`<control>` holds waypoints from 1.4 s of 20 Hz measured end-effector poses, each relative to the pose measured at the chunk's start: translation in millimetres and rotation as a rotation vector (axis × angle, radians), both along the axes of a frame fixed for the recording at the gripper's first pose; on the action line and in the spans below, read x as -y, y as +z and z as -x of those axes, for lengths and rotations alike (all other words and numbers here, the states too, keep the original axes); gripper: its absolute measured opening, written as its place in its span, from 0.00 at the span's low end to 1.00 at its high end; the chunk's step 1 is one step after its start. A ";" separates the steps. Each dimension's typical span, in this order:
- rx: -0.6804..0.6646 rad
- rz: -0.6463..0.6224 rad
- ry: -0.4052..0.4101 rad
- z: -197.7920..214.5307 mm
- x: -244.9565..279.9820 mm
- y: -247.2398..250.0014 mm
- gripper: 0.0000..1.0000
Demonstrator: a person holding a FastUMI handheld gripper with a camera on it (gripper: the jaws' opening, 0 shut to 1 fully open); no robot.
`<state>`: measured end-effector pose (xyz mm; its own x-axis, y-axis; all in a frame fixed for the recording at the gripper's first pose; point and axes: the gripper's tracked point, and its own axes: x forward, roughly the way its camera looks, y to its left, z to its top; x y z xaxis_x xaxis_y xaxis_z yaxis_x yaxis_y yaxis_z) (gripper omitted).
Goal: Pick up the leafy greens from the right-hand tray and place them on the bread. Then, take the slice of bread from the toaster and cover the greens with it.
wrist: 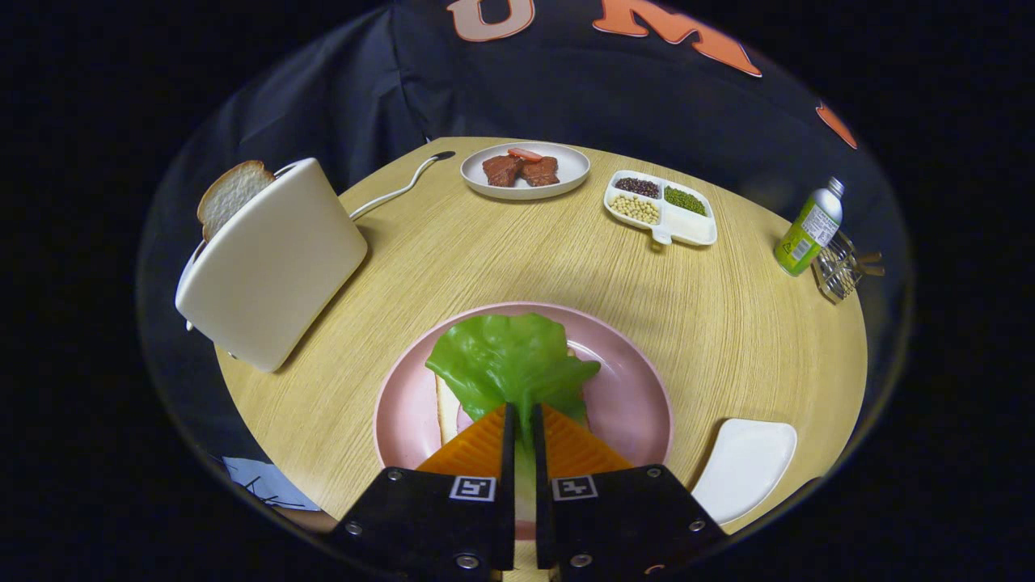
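Note:
A green lettuce leaf hangs over the pink plate, its near end pinched between my fingers. My gripper is shut on that leaf. Under the leaf a slice of bread lies on the plate, only its pale left edge showing. Beyond the plate to the left stands a cream toaster, tilted in this view, with a second bread slice sticking up out of its slot.
An empty white tray lies right of the plate near the table edge. Across the round wooden table sit a white plate of meat pieces, a divided dish of beans, a green bottle and a wire rack. The toaster's cord trails back.

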<state>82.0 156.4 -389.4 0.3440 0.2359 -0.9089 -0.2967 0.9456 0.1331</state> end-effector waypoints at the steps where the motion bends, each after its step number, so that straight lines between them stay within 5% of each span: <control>1: 0.009 -0.002 0.001 -1.5 0.5 2.6 0.14; 9: 0.040 -0.010 0.019 -3.6 -2.0 17.5 0.45; 15: 0.076 -0.051 0.011 -13.9 -24.2 50.0 0.50; 20: 0.126 -0.115 0.024 -22.2 -66.2 100.2 0.63; 25: 0.113 -0.145 0.068 -21.4 -111.4 129.7 0.89; 28: 0.119 -0.161 0.067 -31.1 -137.2 150.9 0.93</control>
